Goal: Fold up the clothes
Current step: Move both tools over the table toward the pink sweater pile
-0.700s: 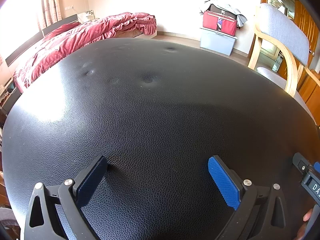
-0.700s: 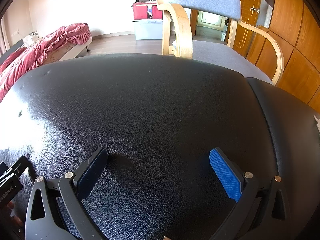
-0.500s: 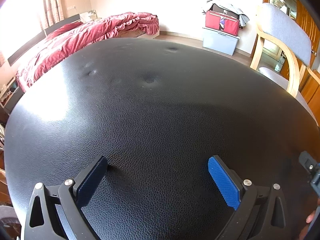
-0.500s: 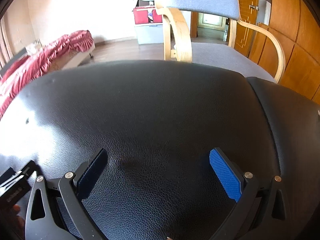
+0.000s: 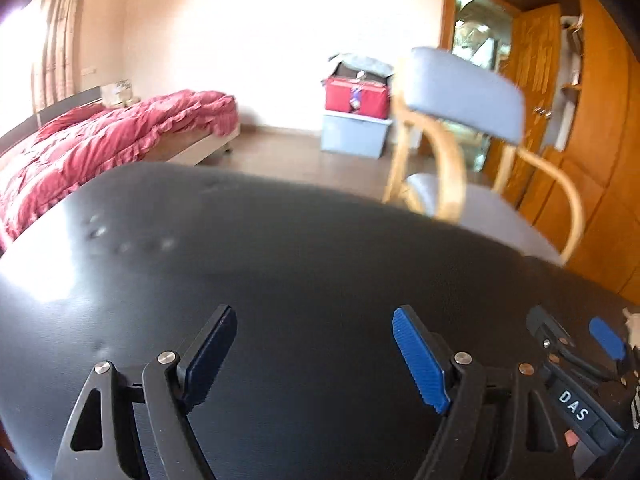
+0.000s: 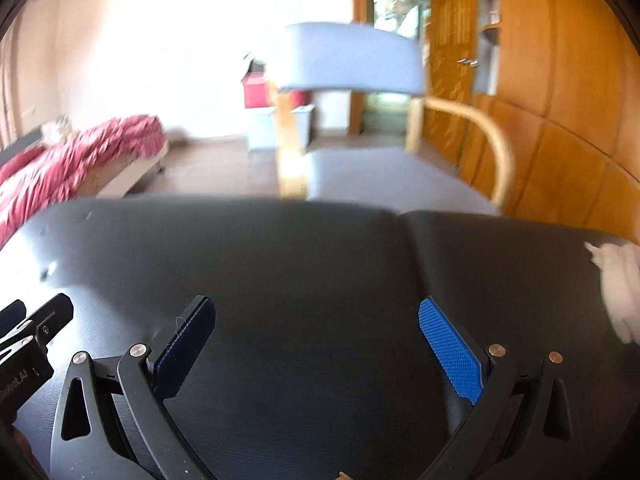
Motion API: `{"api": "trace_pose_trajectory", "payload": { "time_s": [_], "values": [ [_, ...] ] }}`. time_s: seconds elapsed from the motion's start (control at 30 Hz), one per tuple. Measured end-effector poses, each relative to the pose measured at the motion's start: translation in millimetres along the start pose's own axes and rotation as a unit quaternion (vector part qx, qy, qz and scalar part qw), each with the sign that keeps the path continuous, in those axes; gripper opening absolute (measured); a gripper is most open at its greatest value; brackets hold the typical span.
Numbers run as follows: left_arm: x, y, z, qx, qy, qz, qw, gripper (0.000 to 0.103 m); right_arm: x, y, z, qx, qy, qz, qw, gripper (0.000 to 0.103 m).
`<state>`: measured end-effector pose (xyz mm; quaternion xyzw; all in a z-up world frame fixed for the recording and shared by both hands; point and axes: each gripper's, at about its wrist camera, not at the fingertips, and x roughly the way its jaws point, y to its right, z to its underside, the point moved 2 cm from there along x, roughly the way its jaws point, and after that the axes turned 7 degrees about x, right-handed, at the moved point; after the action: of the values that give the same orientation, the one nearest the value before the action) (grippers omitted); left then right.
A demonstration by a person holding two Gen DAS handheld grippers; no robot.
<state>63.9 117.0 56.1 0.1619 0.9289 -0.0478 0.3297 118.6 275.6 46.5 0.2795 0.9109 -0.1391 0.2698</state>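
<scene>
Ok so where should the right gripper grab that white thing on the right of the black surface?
Probably its left edge, coming in low from the left: the white cloth lies on the black surface right of the open right gripper. It is blurred and partly cut off.

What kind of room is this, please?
Most likely a bedroom in a home: a bed with a red quilt, a wooden wardrobe along the wall, and a padded armchair beyond the black surface.

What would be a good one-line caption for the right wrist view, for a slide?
Open right tool above a black leather surface, white cloth at its right edge, grey-cushioned wooden chair behind.
</scene>
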Motion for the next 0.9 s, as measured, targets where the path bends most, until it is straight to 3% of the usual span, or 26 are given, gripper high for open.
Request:
{"api": "trace_pose_trajectory", "payload": {
  "time_s": [0.2, 0.37, 0.47, 0.57, 0.7, 0.9],
  "values": [
    [-2.2, 74.1, 2.8, 0.034, 0.029, 0.061, 0.9972, 0.082, -31.1, 89.1, -7.7, 0.064, 0.081, 0.048, 0.994, 0.103],
    [-14.3, 140.3, 15.2, 0.091, 0.043, 0.113, 0.9885, 0.082, -66.6, 161.8, -5.4, 0.129, 0.158, 0.096, 0.974, 0.103],
    [-22.8, 178.9, 19.7, 0.130, 0.057, 0.131, 0.9811, 0.082, -72.7, 198.1, -12.4, 0.157, 0.180, 0.118, 0.964, 0.103],
    [-36.2, 193.5, 30.9, 0.173, 0.087, 0.132, 0.9721, 0.082, -71.0, 217.1, -12.0, 0.161, 0.181, 0.138, 0.960, 0.103],
    [-37.3, 208.4, 36.1, 0.195, 0.106, 0.131, 0.9662, 0.082, -73.2, 229.8, 3.1, 0.173, 0.170, 0.146, 0.959, 0.103],
    [-34.8, 197.7, 33.4, 0.178, 0.100, 0.144, 0.9683, 0.082, -93.2, 224.1, 8.1, 0.152, 0.146, 0.169, 0.963, 0.103]
  ]
}}
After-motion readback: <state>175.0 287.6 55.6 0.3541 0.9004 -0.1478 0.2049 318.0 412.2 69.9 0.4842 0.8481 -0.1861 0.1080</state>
